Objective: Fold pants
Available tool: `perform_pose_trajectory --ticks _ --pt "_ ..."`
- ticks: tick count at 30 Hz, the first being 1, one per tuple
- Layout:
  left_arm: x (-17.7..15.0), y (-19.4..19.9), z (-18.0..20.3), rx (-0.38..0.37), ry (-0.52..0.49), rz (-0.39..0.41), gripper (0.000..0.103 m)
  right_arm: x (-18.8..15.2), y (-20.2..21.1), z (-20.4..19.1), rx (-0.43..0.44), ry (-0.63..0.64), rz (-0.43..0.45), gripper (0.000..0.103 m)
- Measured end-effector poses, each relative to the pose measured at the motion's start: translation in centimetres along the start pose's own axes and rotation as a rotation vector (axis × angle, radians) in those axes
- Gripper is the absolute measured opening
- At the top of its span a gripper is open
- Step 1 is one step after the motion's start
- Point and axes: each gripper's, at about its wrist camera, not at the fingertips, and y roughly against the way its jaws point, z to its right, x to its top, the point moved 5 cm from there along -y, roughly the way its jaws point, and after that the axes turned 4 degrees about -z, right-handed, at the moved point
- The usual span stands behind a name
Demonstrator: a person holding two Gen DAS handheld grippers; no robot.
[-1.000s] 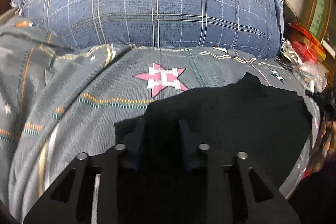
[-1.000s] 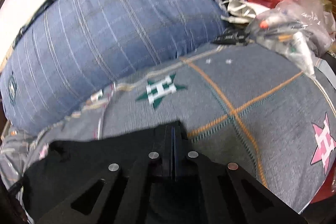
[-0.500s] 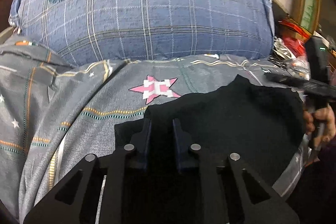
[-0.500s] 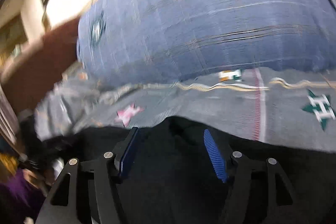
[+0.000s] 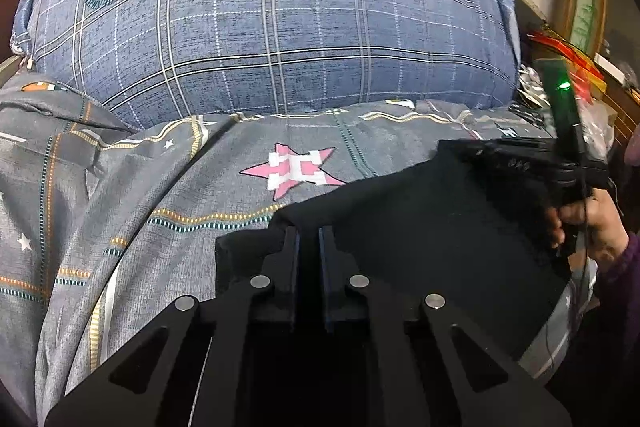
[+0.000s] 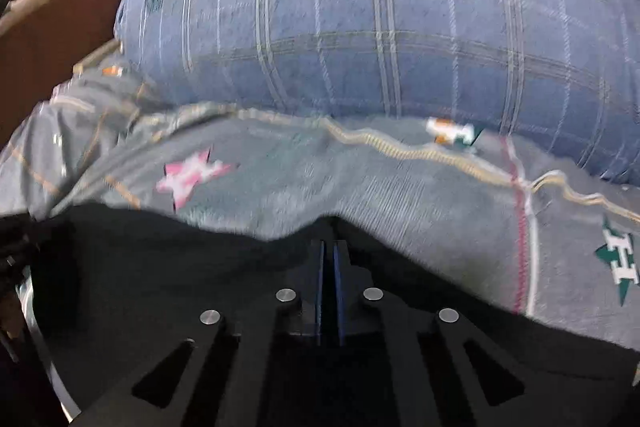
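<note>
Grey star-print bedding point(image 5: 168, 195) with a big blue plaid pillow point(image 5: 280, 39) behind it is the work surface, and the black pants point(image 5: 420, 247) lie across the near part of it. The left gripper point(image 5: 309, 239) has just been closing and now pinches the pants' left edge, probably to lift that side for a fold. The right gripper point(image 6: 330, 251) snapped shut on the far edge of the cloth, which bunches up at its tips. Black on black makes seams and layers unreadable, and the right wrist view is blurred.
</note>
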Motion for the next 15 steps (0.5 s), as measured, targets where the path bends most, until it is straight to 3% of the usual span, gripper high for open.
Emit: perform_pose_trajectory --ticks 7,9,11,15 --pt "0.9 -1.0 -1.2 0.081 0.025 0.015 0.005 1.7 -2.2 1.1 -0.022 -0.089 0.013 0.001" --pt "0.6 -1.5 -1.4 0.139 -0.008 0.004 0.005 1.9 -4.0 1.3 -0.032 -0.112 -0.028 0.000" --pt "-0.1 -2.1 -1.7 0.129 0.004 -0.028 0.005 1.8 -5.2 1.6 -0.023 -0.138 -0.073 0.000" --pt "-0.2 -0.5 -2.0 0.103 0.019 0.000 0.005 1.4 -2.2 3.0 0.048 -0.241 -0.058 0.014"
